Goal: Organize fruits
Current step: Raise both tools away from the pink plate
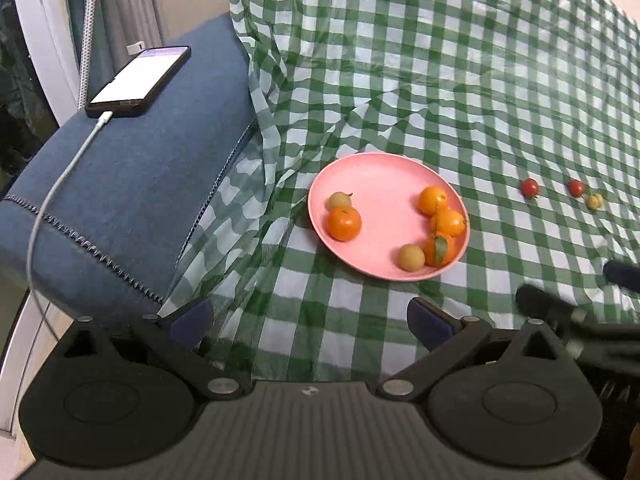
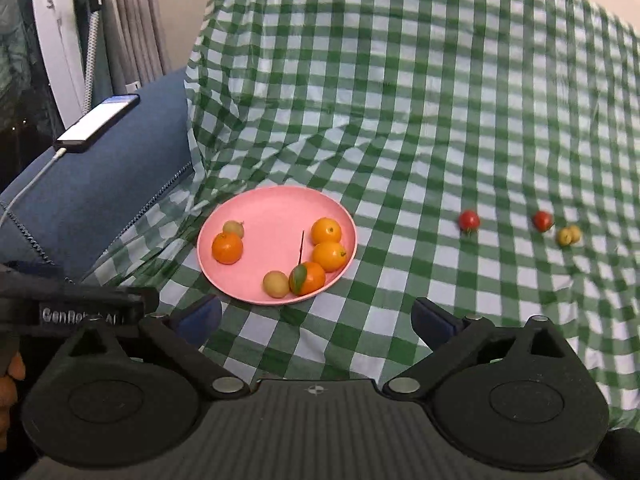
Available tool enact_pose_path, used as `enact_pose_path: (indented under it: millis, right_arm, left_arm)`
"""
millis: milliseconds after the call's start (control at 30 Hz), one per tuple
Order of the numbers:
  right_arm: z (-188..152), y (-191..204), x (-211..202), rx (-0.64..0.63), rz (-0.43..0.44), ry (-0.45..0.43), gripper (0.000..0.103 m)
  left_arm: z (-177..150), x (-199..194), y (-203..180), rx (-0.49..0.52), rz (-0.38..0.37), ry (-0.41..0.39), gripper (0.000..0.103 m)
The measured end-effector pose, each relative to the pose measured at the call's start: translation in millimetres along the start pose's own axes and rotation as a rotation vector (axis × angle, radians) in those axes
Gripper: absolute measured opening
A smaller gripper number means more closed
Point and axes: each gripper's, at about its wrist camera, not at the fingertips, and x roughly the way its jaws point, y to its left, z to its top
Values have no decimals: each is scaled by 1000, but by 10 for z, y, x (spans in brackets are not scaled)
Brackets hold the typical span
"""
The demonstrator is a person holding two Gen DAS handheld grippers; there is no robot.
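A pink plate [image 1: 384, 184] [image 2: 276, 212] lies on the green checked cloth and holds several oranges [image 1: 344, 223] [image 2: 227, 248] and two small yellow-green fruits [image 1: 411, 257] [image 2: 276, 284]. Two red cherry tomatoes [image 1: 529, 187] [image 2: 469, 220] and a small yellow fruit [image 1: 594, 201] [image 2: 569, 235] lie on the cloth to the right of the plate. My left gripper [image 1: 310, 322] is open and empty, short of the plate's near edge. My right gripper [image 2: 316, 318] is open and empty, just before the plate's near rim.
A blue cushion [image 1: 132, 184] [image 2: 92, 184] sits left of the plate with a phone [image 1: 138, 80] [image 2: 98, 122] on a charging cable on top. The cloth [image 1: 440, 80] is wrinkled behind the plate. The other gripper's body shows at each view's edge.
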Motion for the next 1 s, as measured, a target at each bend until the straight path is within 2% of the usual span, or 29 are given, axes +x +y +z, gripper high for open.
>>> enact_pose_path:
  millis: [167, 467, 1000]
  right_arm:
    - [-11, 20, -324, -11, -28, -69, 102]
    - [-92, 75, -676, 0, -44, -154, 102]
    - [-143, 131, -848, -11, -34, -180, 102]
  left_arm:
    - [-73, -316, 34, -30, 1, -86, 103]
    - [-201, -626, 5, -13, 1, -152, 103]
    - [-299, -802, 20, -7, -5, -178, 103]
